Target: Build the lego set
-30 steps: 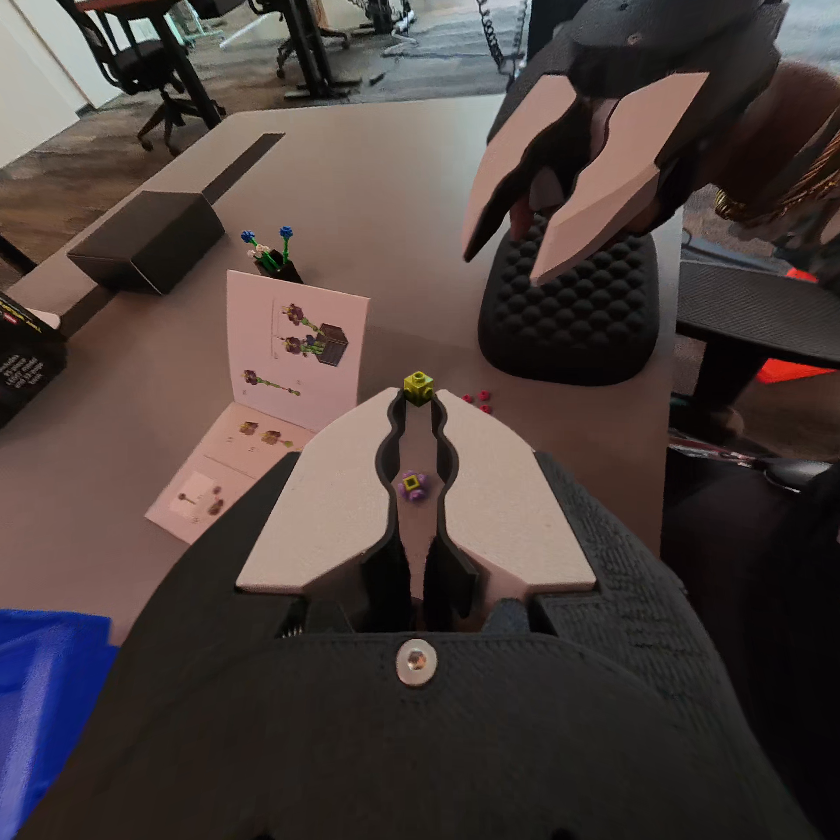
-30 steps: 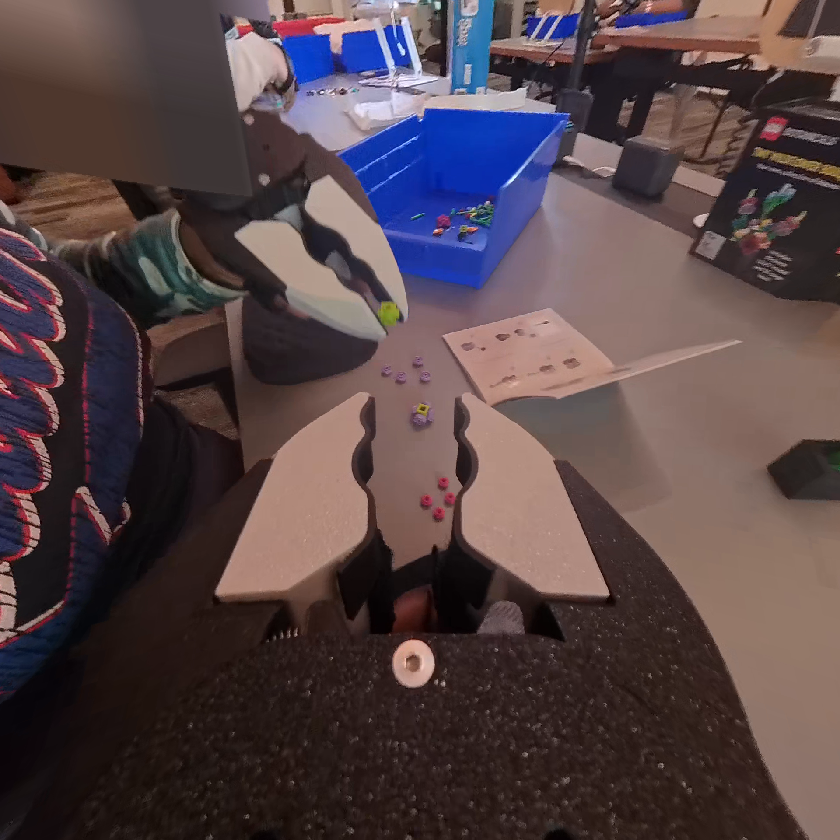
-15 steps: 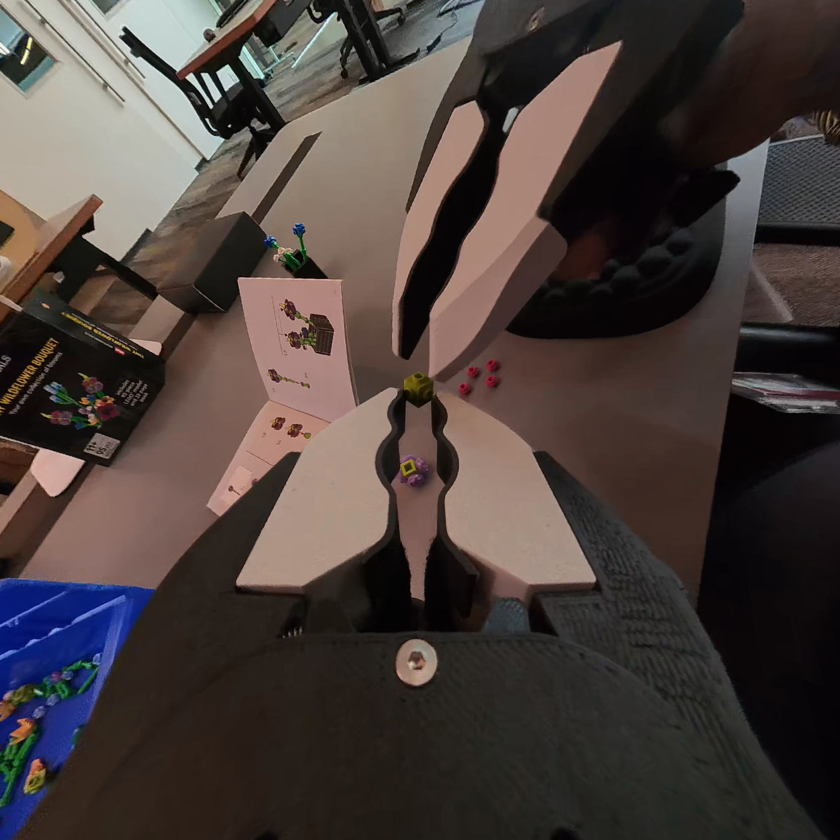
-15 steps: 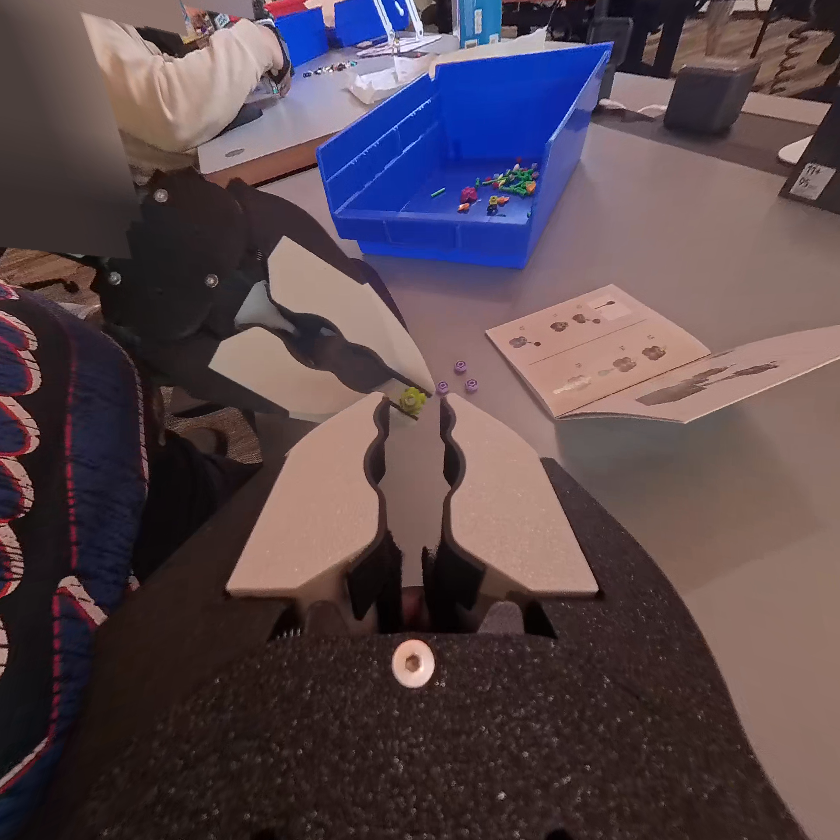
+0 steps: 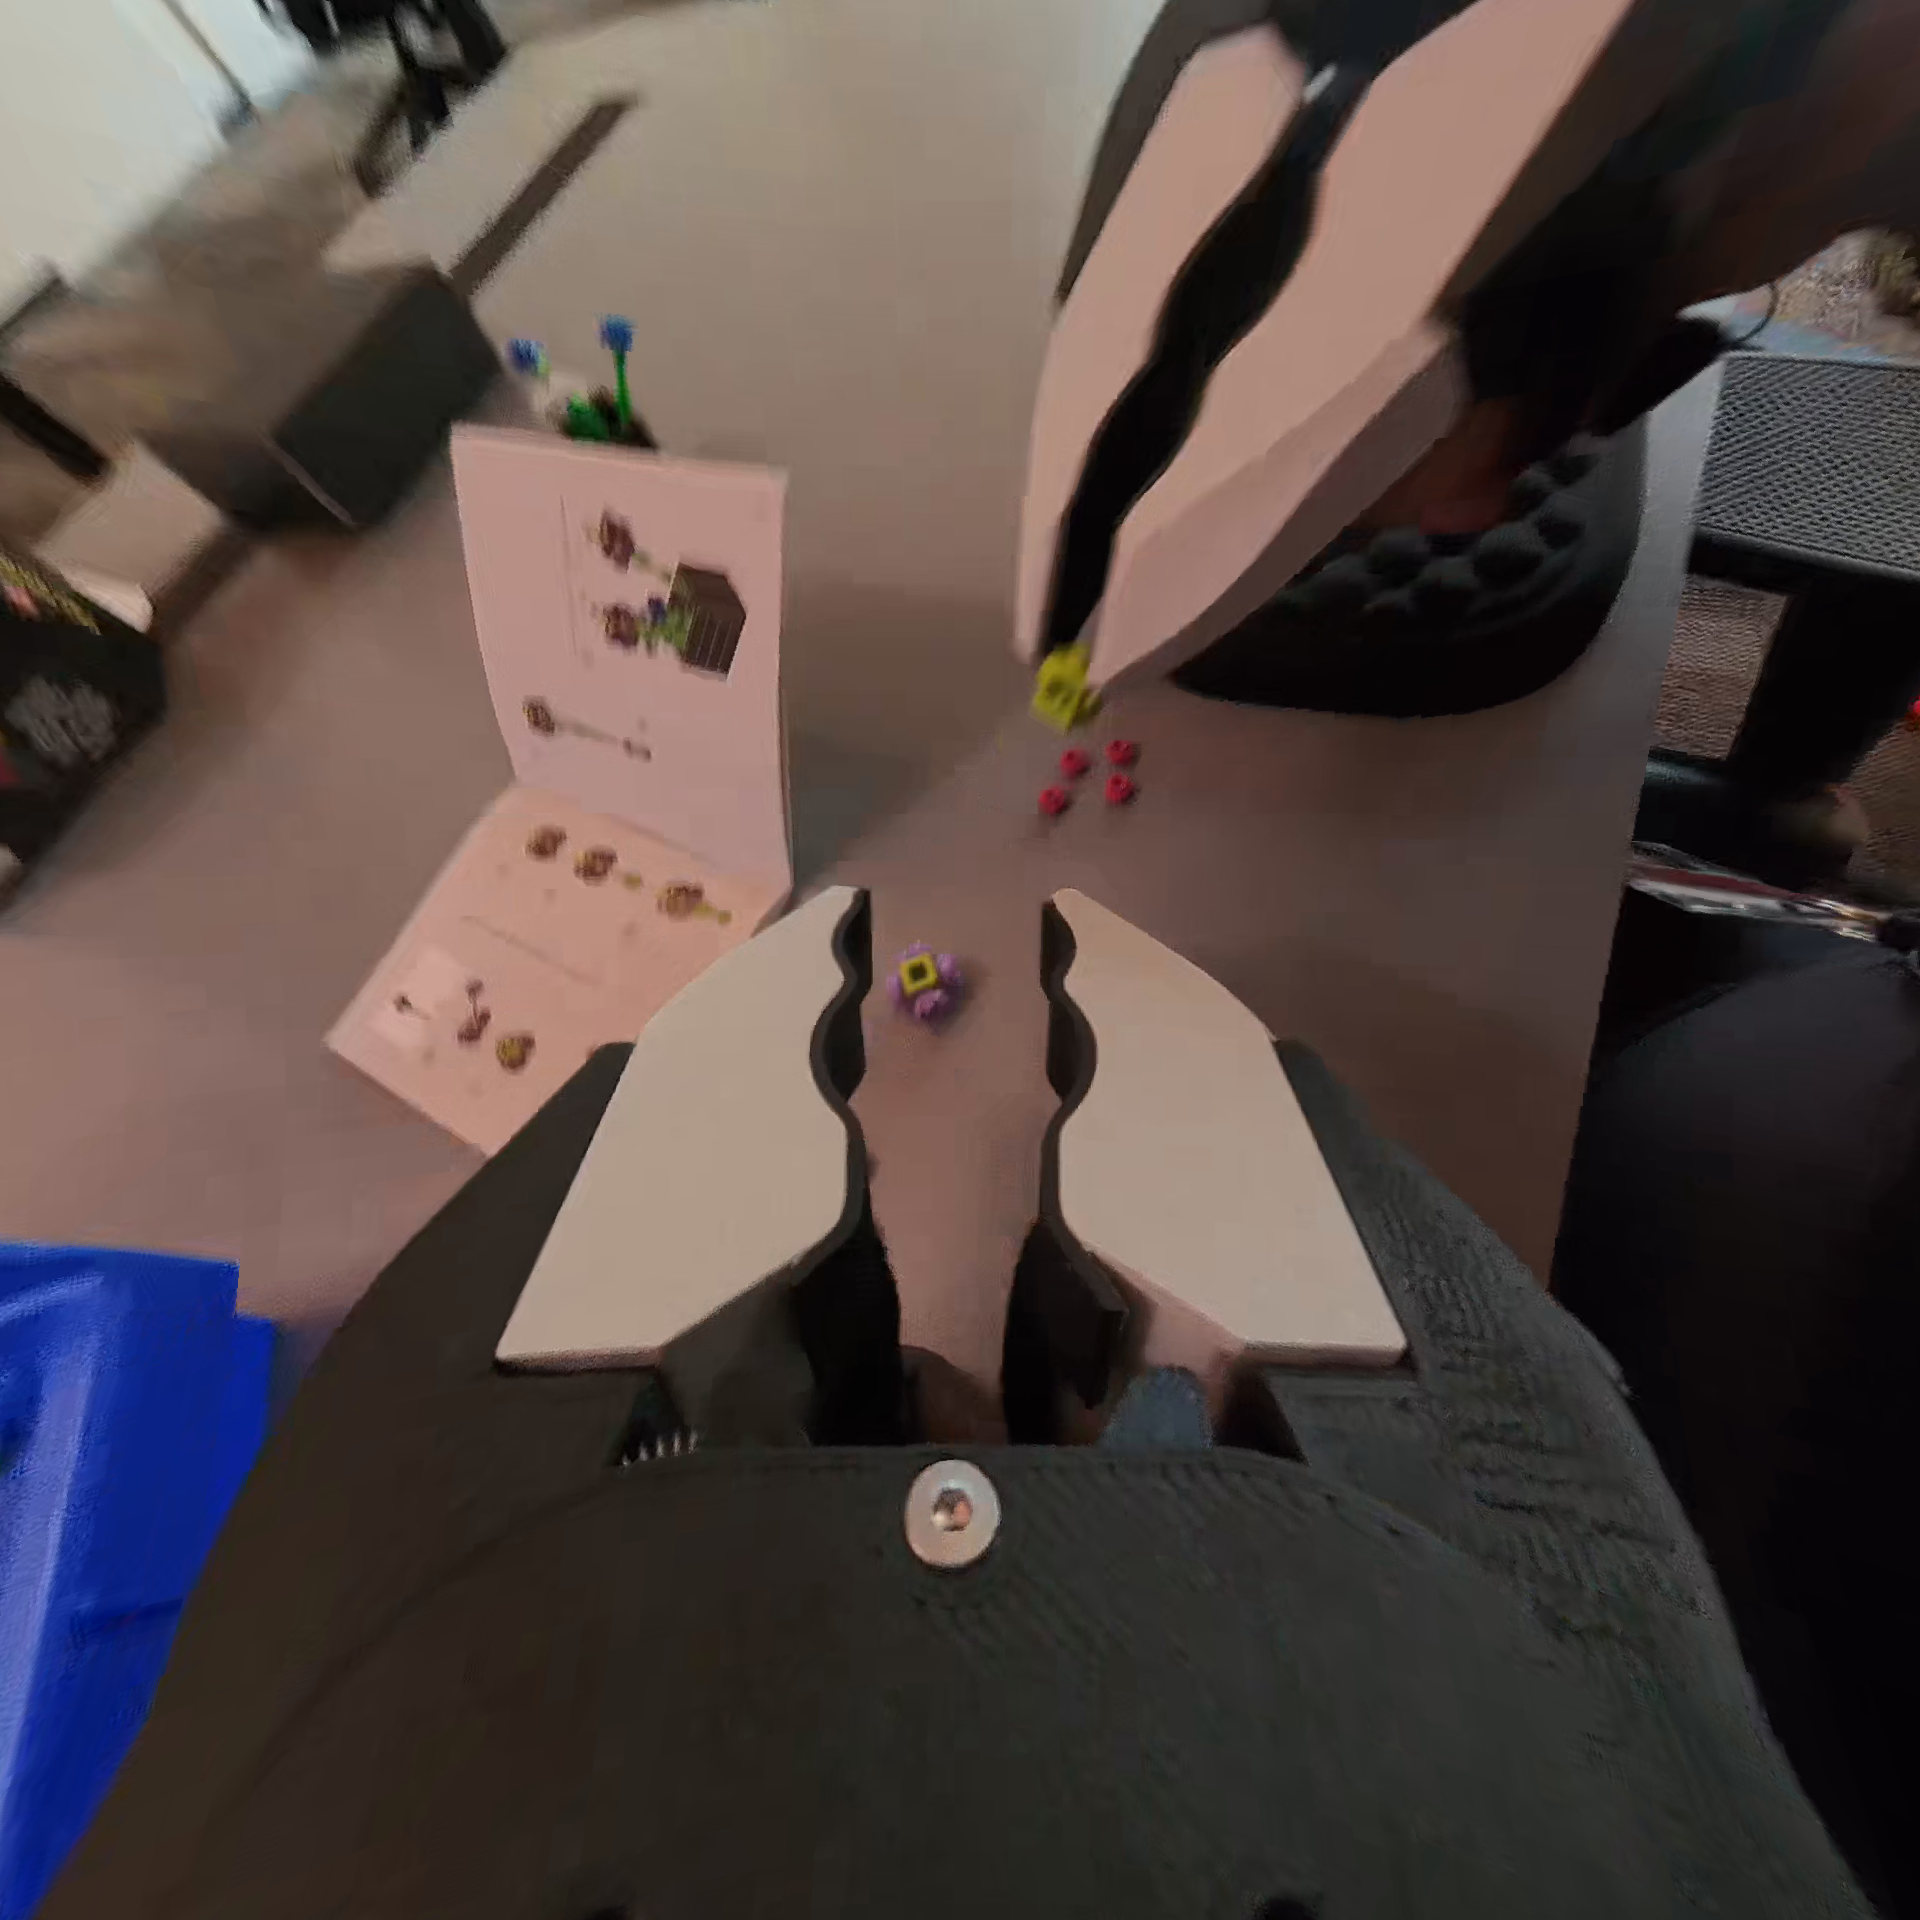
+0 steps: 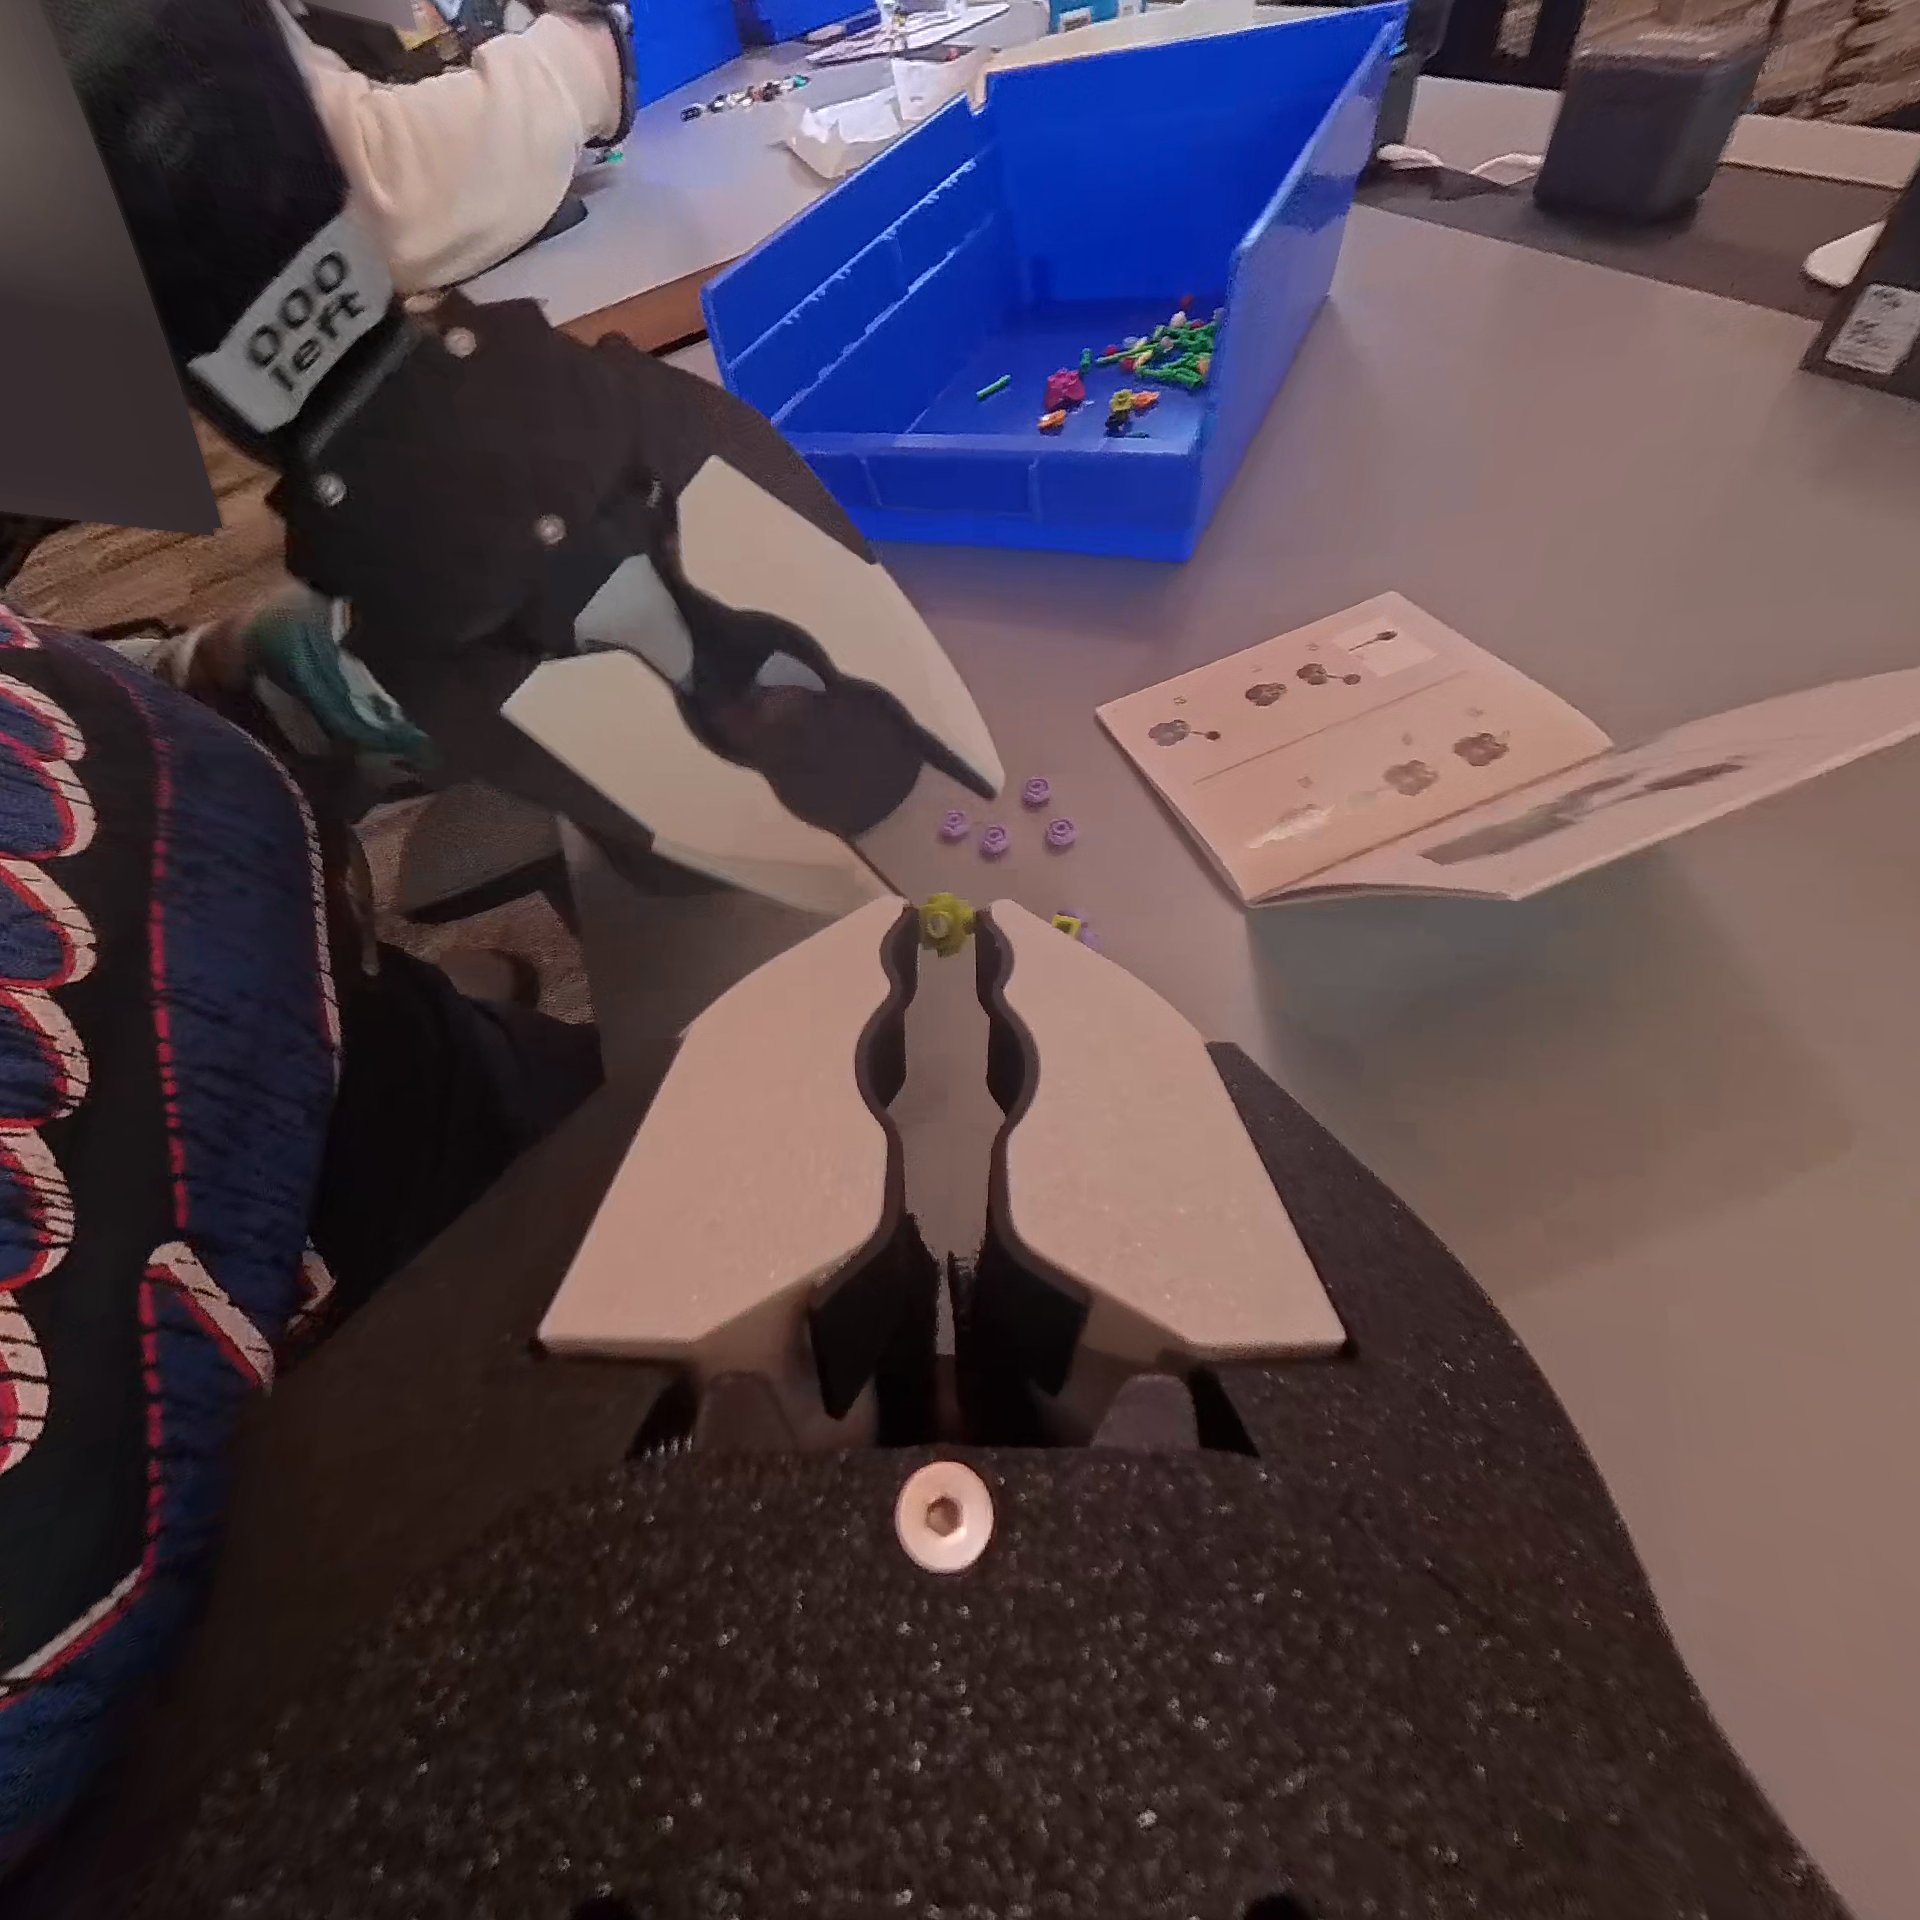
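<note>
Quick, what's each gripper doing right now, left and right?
Left gripper: open, empty.
Right gripper: shut on the yellow-green lego piece.

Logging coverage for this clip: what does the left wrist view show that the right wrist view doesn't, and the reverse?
Only the left wrist view shows four red studs, the small blue-flower build behind the booklet, and the black bumpy pad.

Only the right wrist view shows the loose pieces inside the blue bin and four purple studs.

Both show the lime brick pinched in the right tongs, the open left tongs, the purple flower piece and the open booklet.
</note>
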Demonstrator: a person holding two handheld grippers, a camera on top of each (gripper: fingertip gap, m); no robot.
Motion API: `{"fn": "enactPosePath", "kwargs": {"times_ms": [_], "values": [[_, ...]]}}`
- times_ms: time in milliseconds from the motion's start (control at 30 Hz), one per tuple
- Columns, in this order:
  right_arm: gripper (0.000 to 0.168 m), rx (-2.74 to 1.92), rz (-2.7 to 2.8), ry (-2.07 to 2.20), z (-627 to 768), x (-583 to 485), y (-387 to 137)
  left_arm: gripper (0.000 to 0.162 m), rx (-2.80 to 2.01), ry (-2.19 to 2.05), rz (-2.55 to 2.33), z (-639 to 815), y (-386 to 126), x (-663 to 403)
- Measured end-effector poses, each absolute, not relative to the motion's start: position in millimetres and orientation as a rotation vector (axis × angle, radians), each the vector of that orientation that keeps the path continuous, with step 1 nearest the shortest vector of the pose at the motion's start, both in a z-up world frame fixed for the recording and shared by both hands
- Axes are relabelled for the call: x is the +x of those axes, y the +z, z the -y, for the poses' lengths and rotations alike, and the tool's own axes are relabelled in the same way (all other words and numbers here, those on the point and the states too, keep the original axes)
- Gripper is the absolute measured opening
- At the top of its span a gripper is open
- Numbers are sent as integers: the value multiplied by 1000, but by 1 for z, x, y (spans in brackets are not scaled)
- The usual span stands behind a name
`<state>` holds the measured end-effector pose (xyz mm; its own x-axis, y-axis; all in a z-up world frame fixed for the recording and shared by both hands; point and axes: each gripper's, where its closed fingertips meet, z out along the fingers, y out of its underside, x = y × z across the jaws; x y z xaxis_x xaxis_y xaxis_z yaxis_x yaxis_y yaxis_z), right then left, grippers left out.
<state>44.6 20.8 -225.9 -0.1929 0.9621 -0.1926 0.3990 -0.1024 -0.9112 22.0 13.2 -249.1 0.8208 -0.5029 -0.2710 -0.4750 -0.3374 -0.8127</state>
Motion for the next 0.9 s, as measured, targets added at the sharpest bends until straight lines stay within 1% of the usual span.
{"fn": "enactPosePath", "kwargs": {"times_ms": [167, 367, 433, 900], "values": [[10, -1529, 1578, 1222, -37, 56, -226, 30, -2230, -91, -640, -18, -274, -6], [11, -1527, 1571, 1180, -43, 60, -226, 29, -2435, -286, -705, -27, -298, 5], [11, -1527, 1571, 1169, -45, 62, -226, 24, -2479, -267, -710, -29, -303, 5], [11, -1528, 1539, 1198, -52, 64, -229, 20, -2553, -170, -690, -30, -308, 3]]}}
